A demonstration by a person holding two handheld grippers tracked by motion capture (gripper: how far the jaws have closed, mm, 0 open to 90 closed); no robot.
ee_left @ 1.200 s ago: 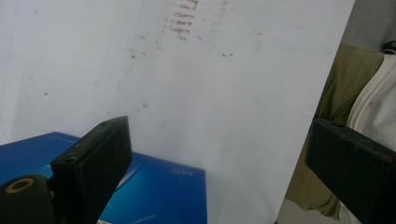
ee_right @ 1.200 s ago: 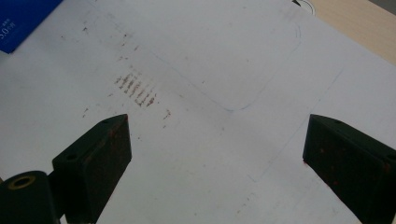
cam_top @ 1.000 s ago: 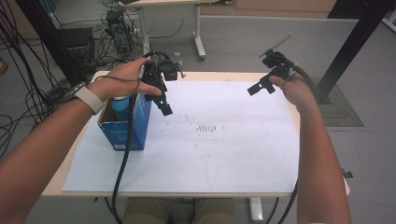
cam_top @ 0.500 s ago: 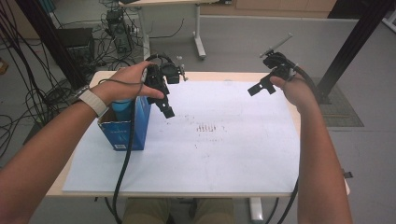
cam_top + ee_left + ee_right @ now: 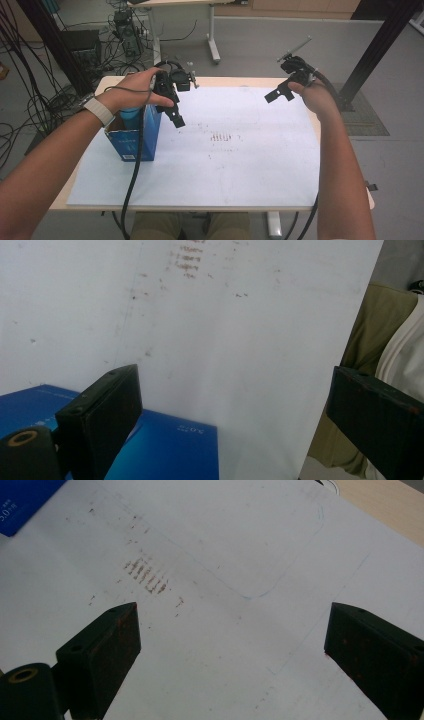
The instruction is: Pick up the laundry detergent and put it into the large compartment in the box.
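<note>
hovering over the white sheet (image 5: 240, 155), jaws gaping, gripping nothing: left gripper (image 5: 176, 117) just beside the blue box (image 5: 135, 137) (standing at the sheet's left edge), right gripper (image 5: 276, 94) well apart. revealing faint brown marks (image 5: 146, 575) up close in the right gripper view; showing grey floor (image 5: 250, 40) and cables (image 5: 30, 105) from above.

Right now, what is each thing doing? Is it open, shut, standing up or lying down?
Left gripper: open, holding nothing, raised beside the box.
Right gripper: open, holding nothing, raised over the paper.
Blue box: upright, top open, something light blue inside.
White paper: flat on the table, with brownish marks.
</note>
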